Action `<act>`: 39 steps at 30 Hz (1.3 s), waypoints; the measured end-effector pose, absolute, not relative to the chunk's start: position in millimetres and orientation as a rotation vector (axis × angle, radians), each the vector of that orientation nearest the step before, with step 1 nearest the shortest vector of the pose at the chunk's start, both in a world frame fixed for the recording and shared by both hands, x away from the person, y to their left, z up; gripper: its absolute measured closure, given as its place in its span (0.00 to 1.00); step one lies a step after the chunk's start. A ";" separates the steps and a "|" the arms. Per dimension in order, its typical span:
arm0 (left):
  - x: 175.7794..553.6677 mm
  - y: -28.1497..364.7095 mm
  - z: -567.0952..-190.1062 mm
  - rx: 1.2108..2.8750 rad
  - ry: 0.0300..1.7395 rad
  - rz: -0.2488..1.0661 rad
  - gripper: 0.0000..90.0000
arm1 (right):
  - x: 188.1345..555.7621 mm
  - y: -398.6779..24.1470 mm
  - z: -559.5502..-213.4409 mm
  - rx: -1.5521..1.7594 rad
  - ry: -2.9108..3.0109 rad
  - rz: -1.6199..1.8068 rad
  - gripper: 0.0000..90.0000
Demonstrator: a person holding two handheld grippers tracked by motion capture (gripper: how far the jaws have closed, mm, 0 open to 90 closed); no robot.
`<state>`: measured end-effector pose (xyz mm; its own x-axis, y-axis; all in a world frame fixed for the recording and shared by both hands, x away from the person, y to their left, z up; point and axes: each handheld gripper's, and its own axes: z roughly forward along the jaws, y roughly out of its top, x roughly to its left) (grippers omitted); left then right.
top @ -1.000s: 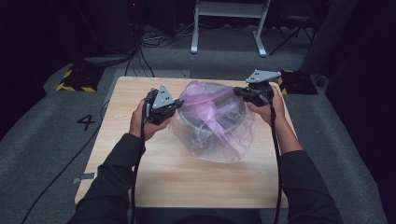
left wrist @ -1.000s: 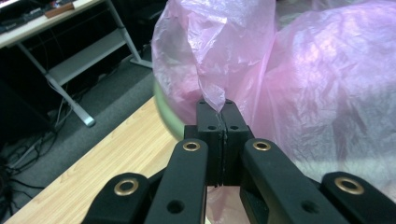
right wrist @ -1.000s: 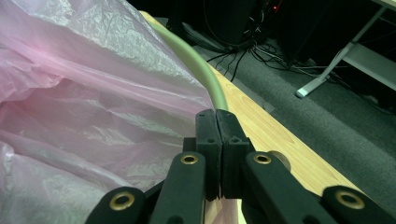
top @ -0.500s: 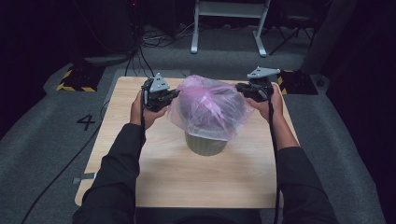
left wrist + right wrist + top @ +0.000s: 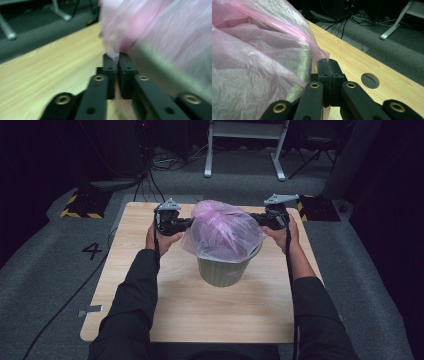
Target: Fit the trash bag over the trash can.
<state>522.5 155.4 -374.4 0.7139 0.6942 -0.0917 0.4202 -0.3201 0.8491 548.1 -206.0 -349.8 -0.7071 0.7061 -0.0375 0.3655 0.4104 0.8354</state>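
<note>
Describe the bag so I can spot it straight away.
On the wooden table stands a green bin. Draped over its mouth is the bag, a thin see-through pink plastic film puffed up like a dome, pinched at each side by a hand-held gripper.

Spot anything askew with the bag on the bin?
The pink bag balloons above the green bin instead of lining it, its edge pinched by the left gripper and right gripper. No tear or spill shows.

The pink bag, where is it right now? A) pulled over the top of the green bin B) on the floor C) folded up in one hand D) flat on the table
A: the pink bag drapes over the green bin, with each gripper pinching an edge.
</note>
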 end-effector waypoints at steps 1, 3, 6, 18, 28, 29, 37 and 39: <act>523.3 155.1 -376.1 1.966 0.889 0.376 0.82 | 548.4 -206.1 -350.3 0.924 2.286 1.199 1.00; 519.3 160.7 -376.5 1.916 0.886 0.390 0.72 | 547.4 -207.4 -351.2 0.924 2.284 1.206 1.00; 513.8 166.1 -376.7 1.914 0.917 0.452 0.54 | 543.8 -211.2 -351.4 0.918 2.280 1.213 1.00; 440.0 184.1 -334.2 1.802 0.702 0.597 0.20 | 525.7 -219.9 -344.9 0.877 2.283 1.205 1.00; 368.6 146.5 -312.3 1.863 0.401 0.591 0.17 | 514.0 -217.8 -334.4 0.848 2.282 1.122 1.00; 361.3 134.5 -313.8 1.894 0.359 0.590 0.17 | 513.0 -217.0 -333.6 0.849 2.280 1.116 1.00; 338.6 74.8 -334.7 2.034 0.222 0.640 0.17 | 505.6 -217.9 -329.8 0.844 2.289 1.101 1.00; 339.2 66.3 -340.6 2.051 0.226 0.648 0.18 | 502.2 -218.4 -328.3 0.847 2.291 1.100 1.00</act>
